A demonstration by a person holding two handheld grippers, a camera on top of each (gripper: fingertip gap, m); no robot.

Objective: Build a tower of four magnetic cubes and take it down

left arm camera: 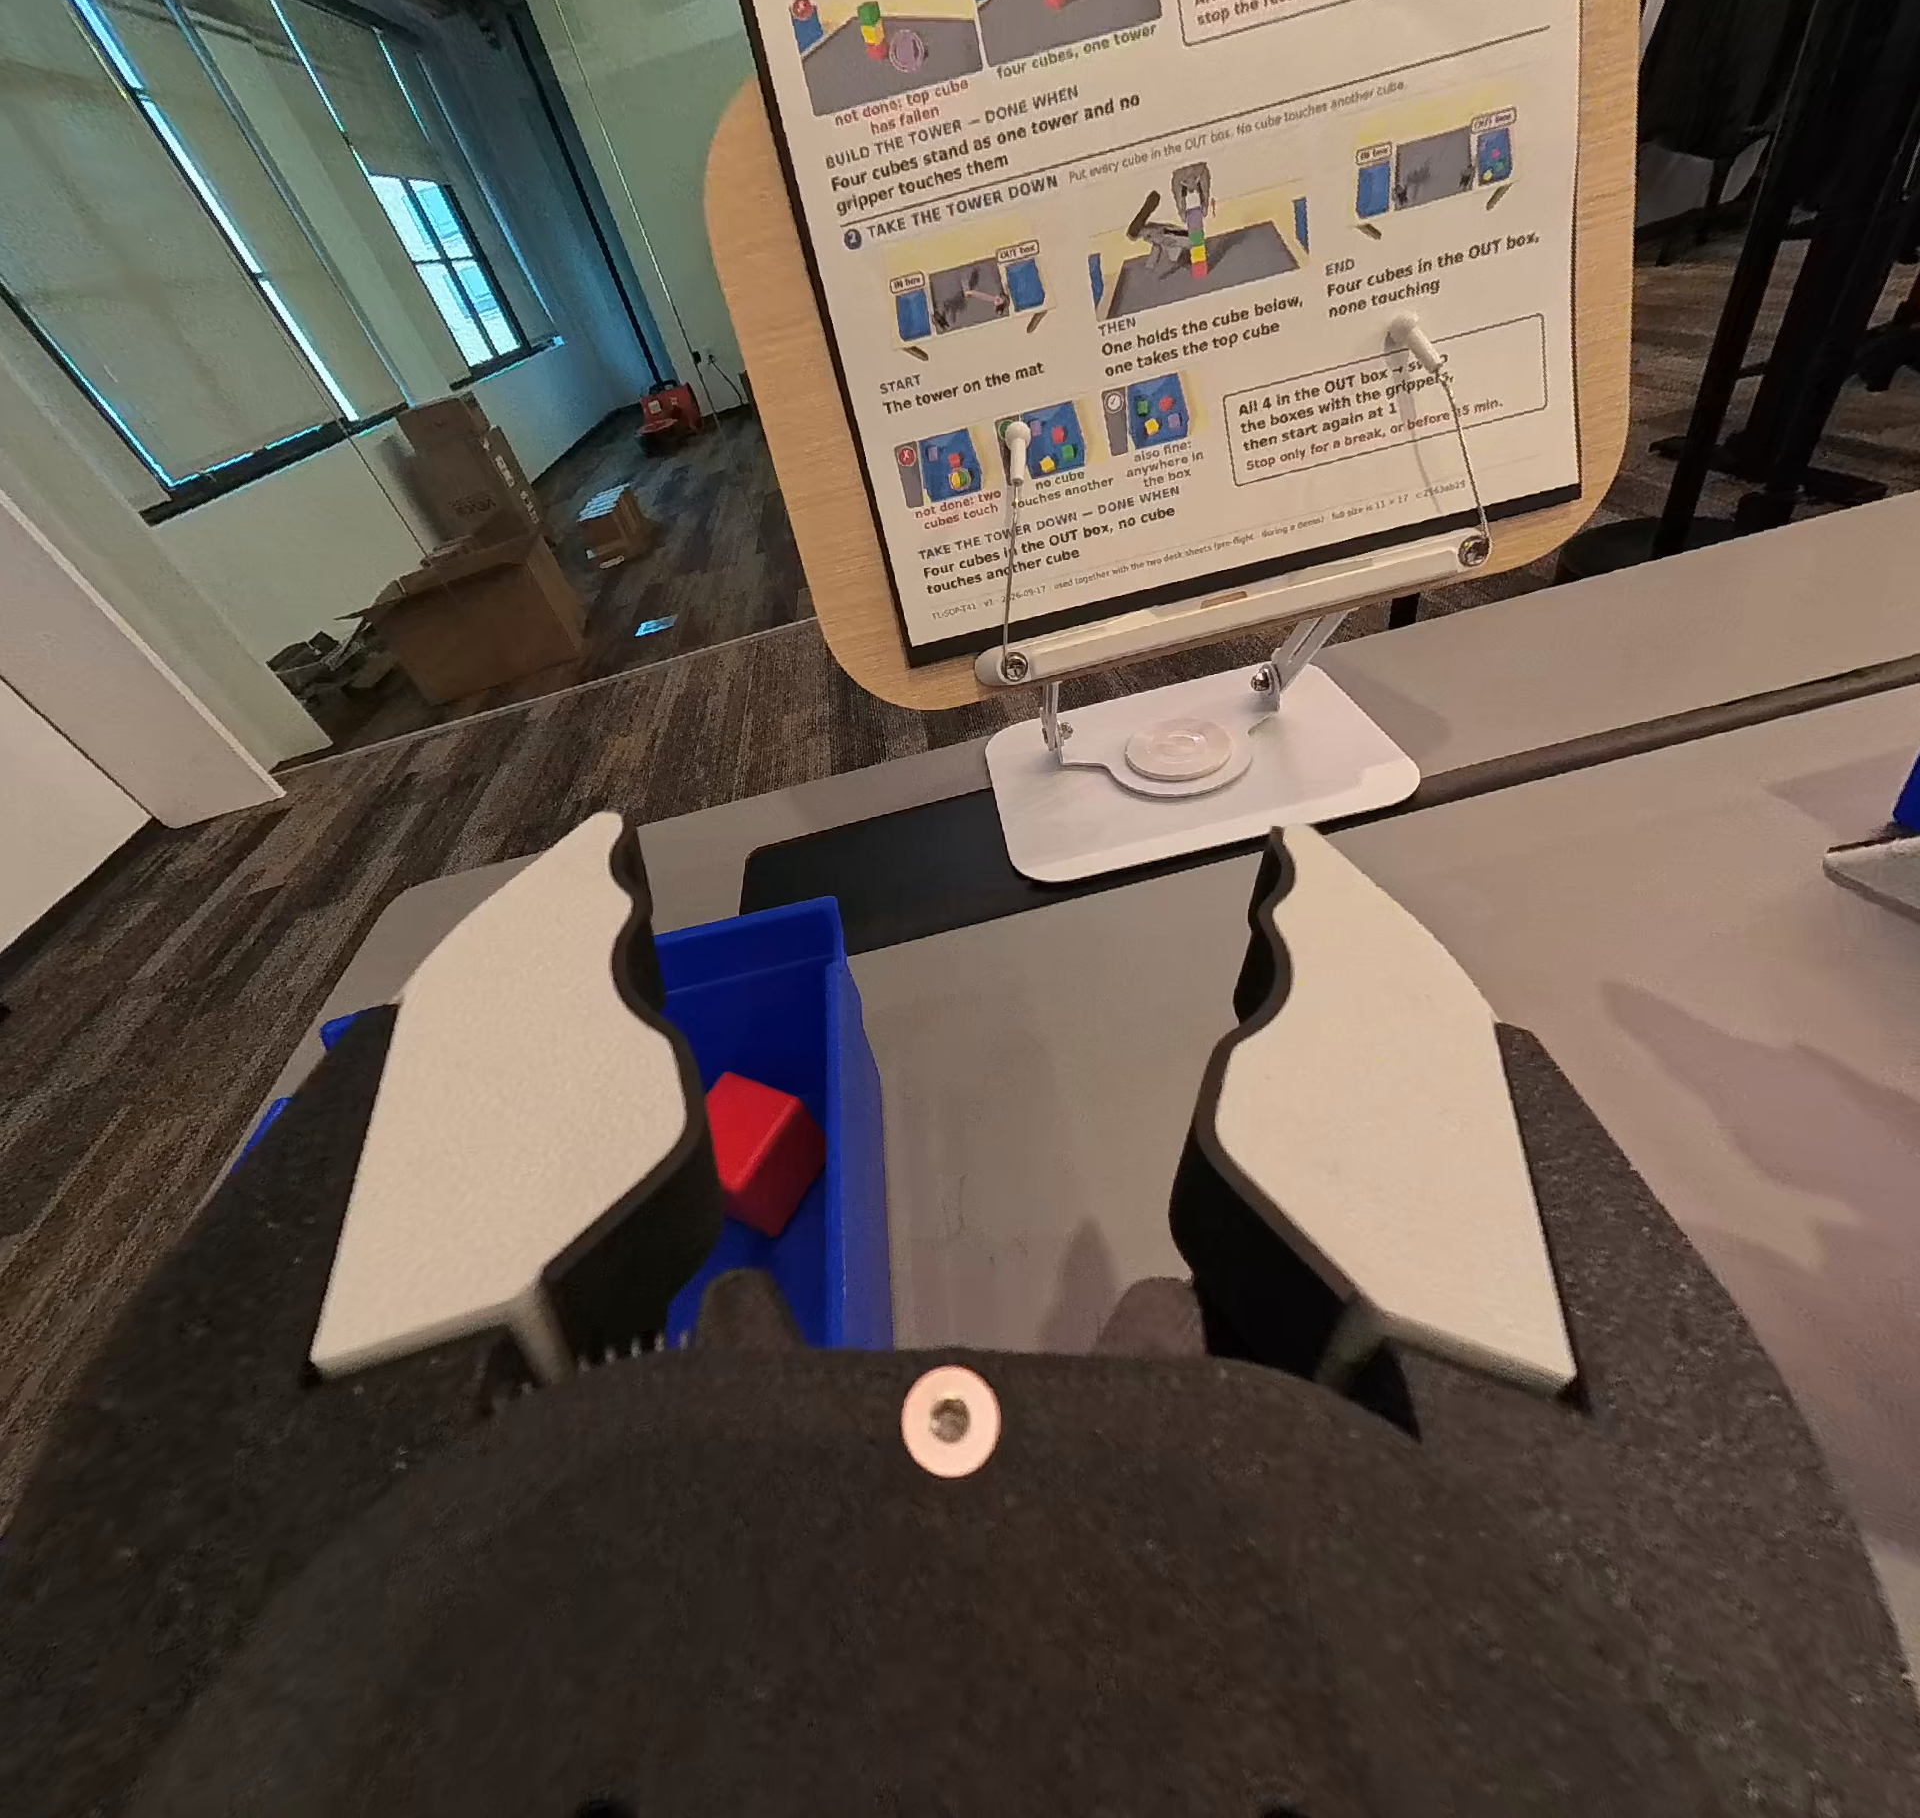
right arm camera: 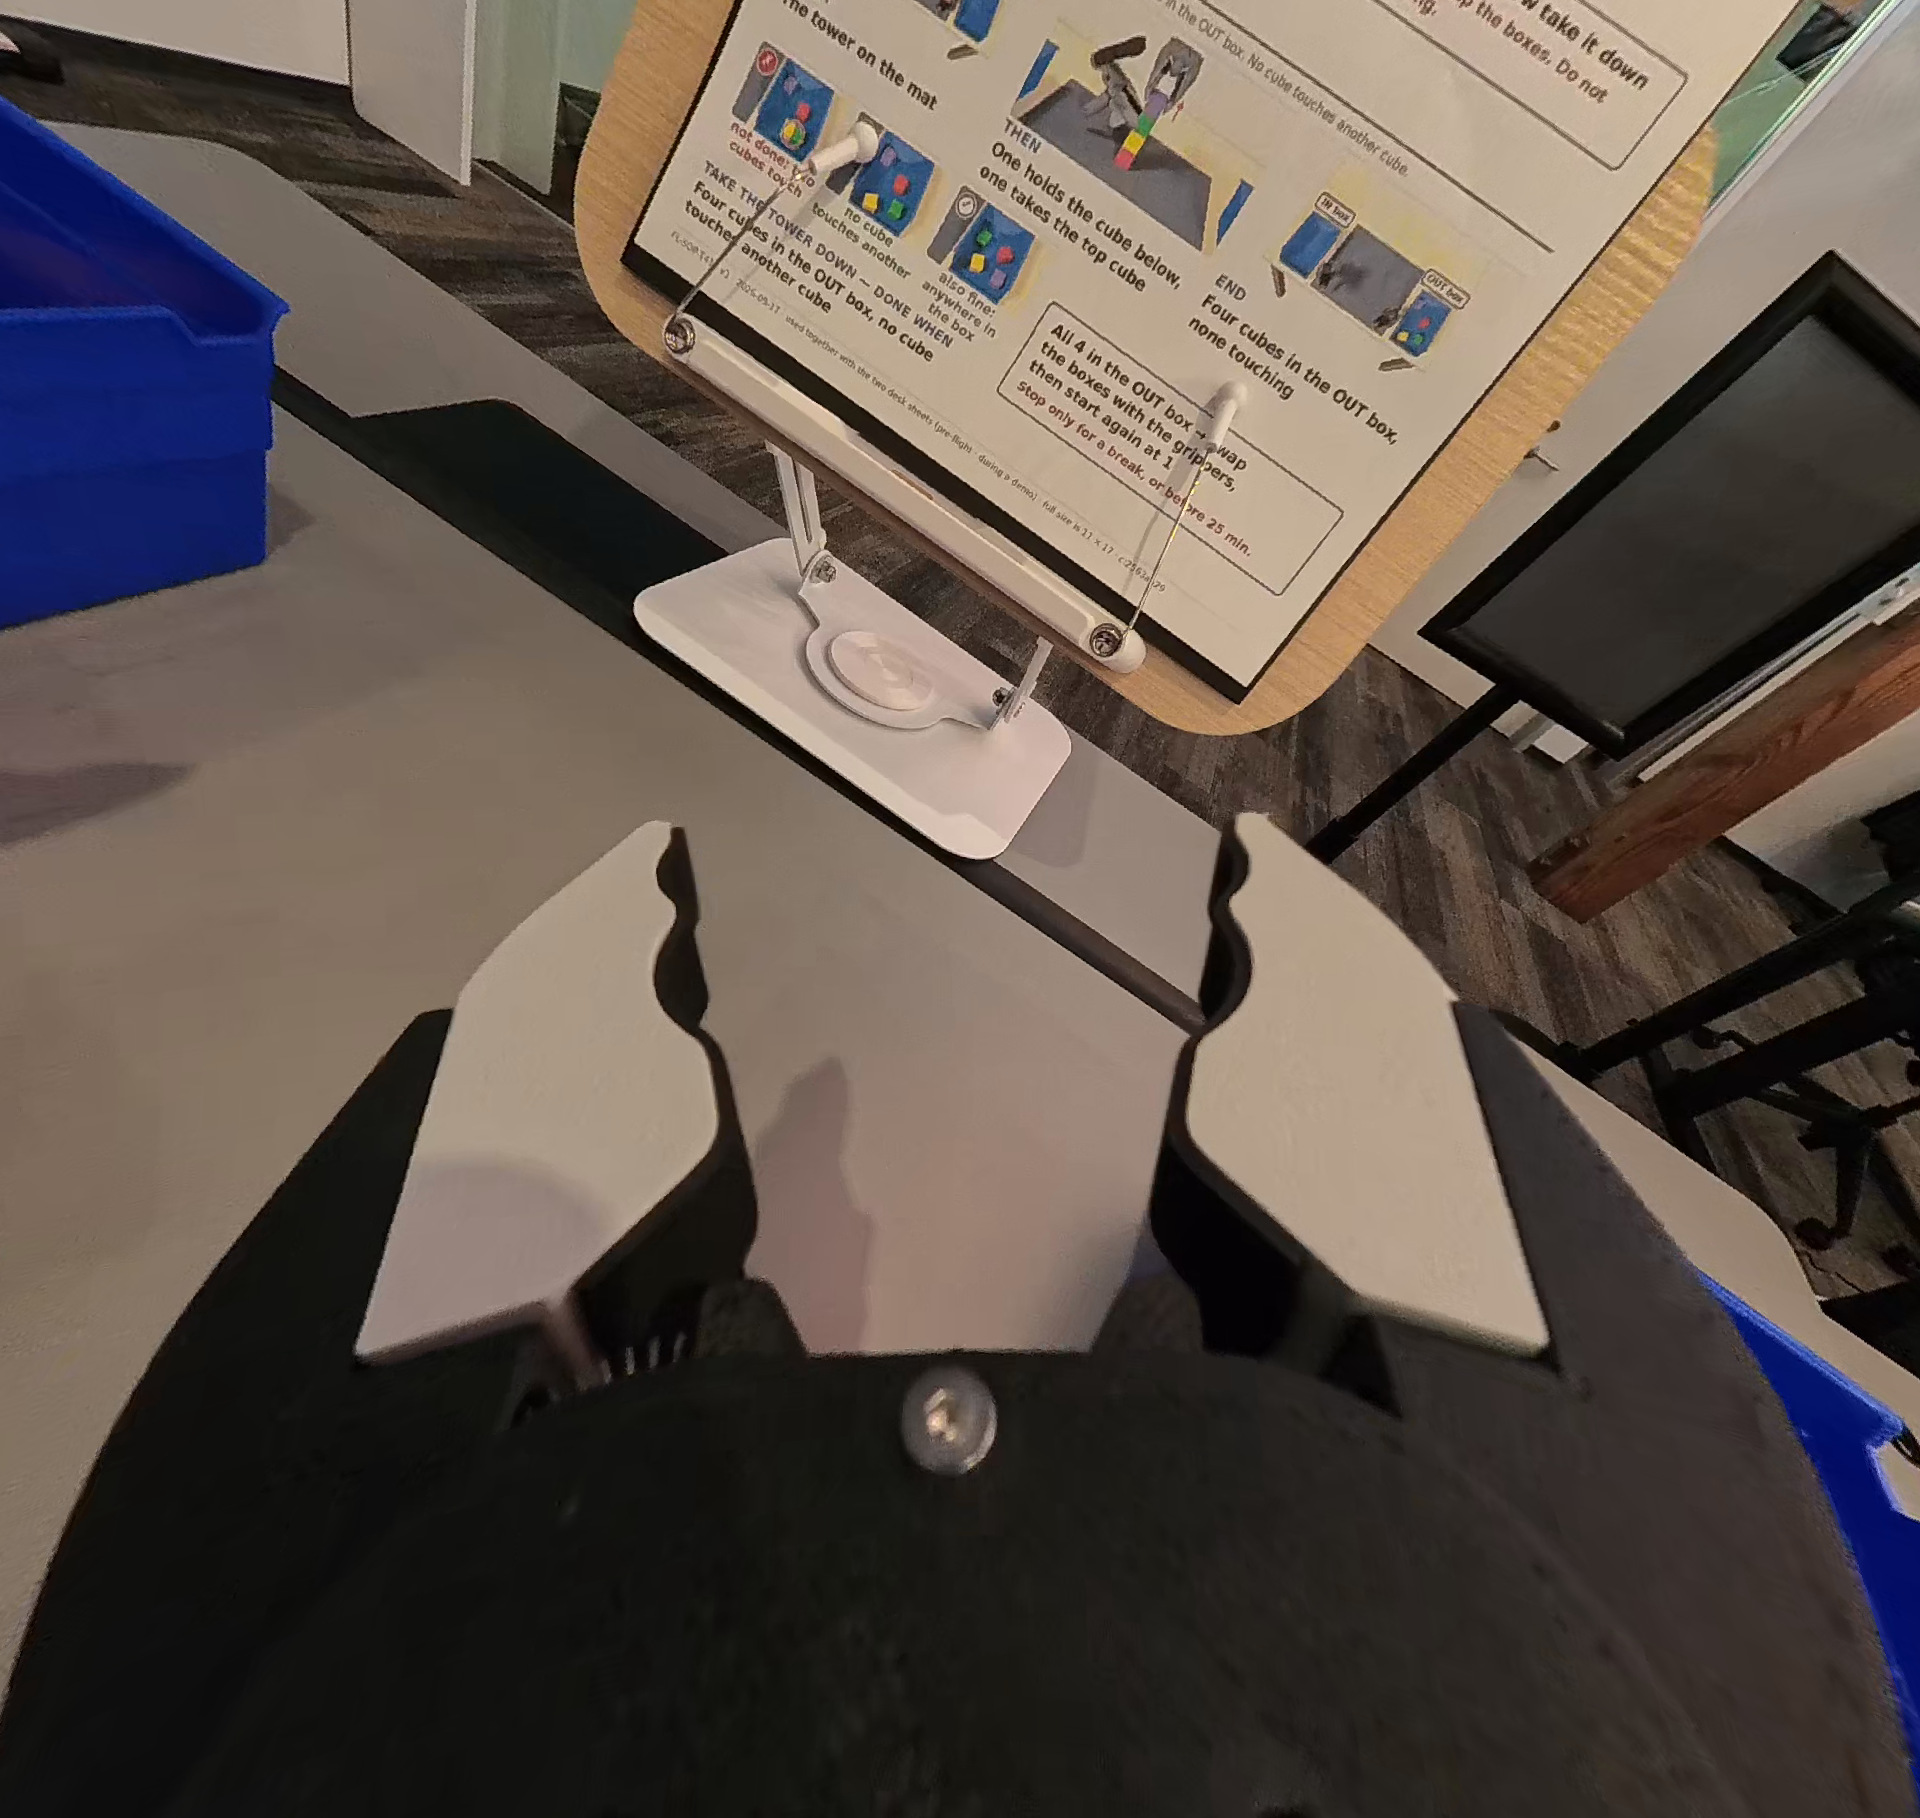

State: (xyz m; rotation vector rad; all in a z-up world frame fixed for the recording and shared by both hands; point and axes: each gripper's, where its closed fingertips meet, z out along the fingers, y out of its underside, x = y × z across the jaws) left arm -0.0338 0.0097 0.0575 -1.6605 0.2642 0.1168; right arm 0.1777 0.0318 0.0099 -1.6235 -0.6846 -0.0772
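Observation:
In the left wrist view my left gripper (left arm camera: 951,864) is open and empty, held above the grey table. Under its left finger stands a blue box (left arm camera: 800,999) with a red cube (left arm camera: 764,1160) lying inside; the rest of the box's inside is hidden by the finger. In the right wrist view my right gripper (right arm camera: 945,859) is open and empty above bare grey table. A blue box (right arm camera: 125,386) stands at the far left of that view, and a blue edge (right arm camera: 1860,1456) of another box shows at the lower right behind the gripper body. No other cubes show.
A white stand (left arm camera: 1195,781) holding an instruction sheet on a wooden board (left arm camera: 1174,262) sits at the table's far edge; it also shows in the right wrist view (right arm camera: 862,719). A dark mat (left arm camera: 883,885) lies by it. Beyond are carpet, cardboard boxes (left arm camera: 488,605) and a dark screen (right arm camera: 1704,511).

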